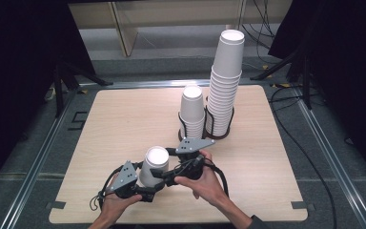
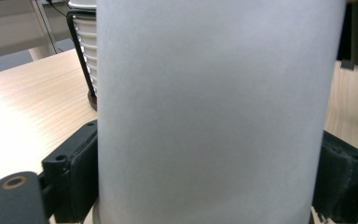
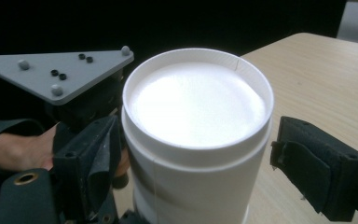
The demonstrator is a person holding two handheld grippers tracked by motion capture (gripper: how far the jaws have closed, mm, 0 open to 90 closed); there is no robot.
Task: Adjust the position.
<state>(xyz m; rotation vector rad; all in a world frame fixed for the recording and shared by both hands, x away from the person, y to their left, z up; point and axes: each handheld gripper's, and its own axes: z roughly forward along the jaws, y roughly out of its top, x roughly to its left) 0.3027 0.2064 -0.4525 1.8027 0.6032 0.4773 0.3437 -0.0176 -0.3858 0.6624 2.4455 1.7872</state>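
While the bench (image 1: 124, 114) carries two stacks of cups in black wire holders at its far middle, the tall stack (image 1: 225, 86) stands right of the short stack (image 1: 192, 112). An upside-down cup (image 1: 154, 166) stands near the front edge, left of centre. At its left, the left tool (image 1: 145, 183) is clamped on the cup's lower wall, both pads pressing. From the right, the right tool (image 1: 164, 177) straddles the cup with jaws apart, its right pad clear of the wall.

Two cup stacks (image 1: 224, 88) in holders (image 1: 218, 130).
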